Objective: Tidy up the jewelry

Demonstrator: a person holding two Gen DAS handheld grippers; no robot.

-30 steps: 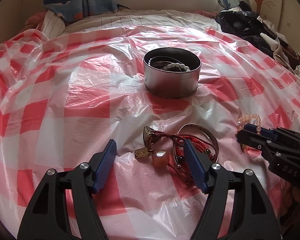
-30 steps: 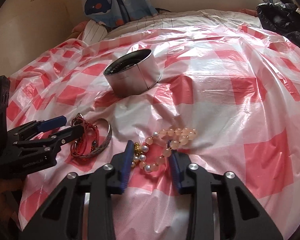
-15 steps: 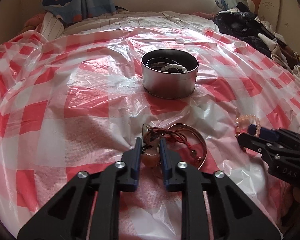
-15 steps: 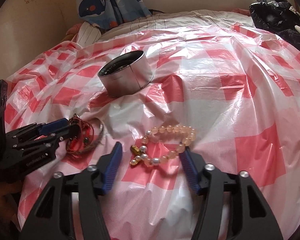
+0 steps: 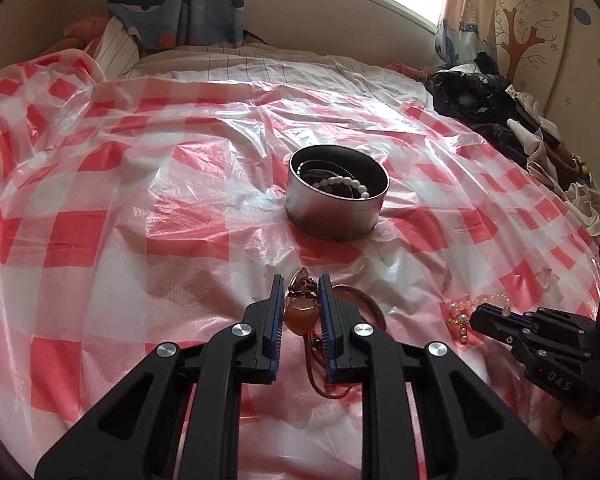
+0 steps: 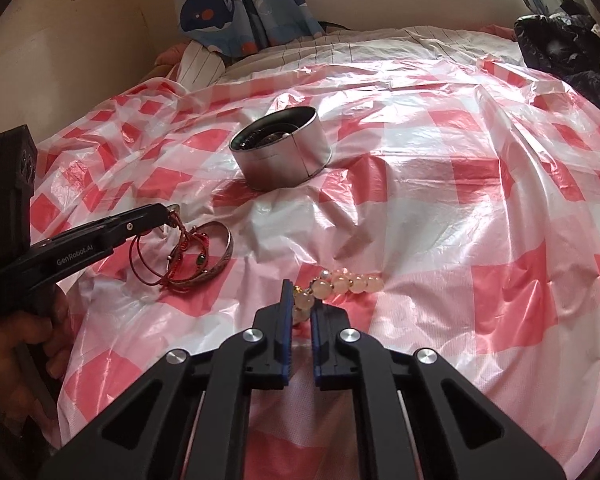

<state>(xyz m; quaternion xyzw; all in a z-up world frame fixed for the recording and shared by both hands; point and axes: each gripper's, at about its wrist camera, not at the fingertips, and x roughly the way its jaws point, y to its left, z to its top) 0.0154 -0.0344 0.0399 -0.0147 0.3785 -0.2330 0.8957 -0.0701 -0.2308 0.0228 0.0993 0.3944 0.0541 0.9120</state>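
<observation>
Holding an amber-orange polished stone pendant (image 5: 299, 314) between narrow jaws, the left gripper (image 5: 300, 312) sits at the near left of the scene; the pendant's red cord loops (image 6: 152, 258) trail down from it to the red-and-white checked plastic sheet (image 5: 100, 240) spread over the bed, tangled with red braided bracelets (image 6: 190, 252) and lying against a silvery metal bangle (image 6: 220, 254). Straight ahead of those jaws, farther up the bed and a little to the right, stands the round silver metal tin (image 5: 336, 210), open-topped, with a white pearl strand (image 5: 346, 184) already draped inside. That line matters most: from the left gripper the tin lies nearly dead ahead, so its carry would be a plain lift and reach forward, though the trailing cords may drag the bangle along. Further right, the right gripper (image 6: 300, 312) has its jaws closing on the near left end of a pale peach bead bracelet (image 6: 346, 283) with small gold and pearl charms; one bead sits between the pads, and the rest of the strand runs away to the right, its long axis lying across the jaws' line. From this gripper the tin lies far and slightly left, well apart. By my judgement the left hand is the nearer of the two to the tin.
</observation>
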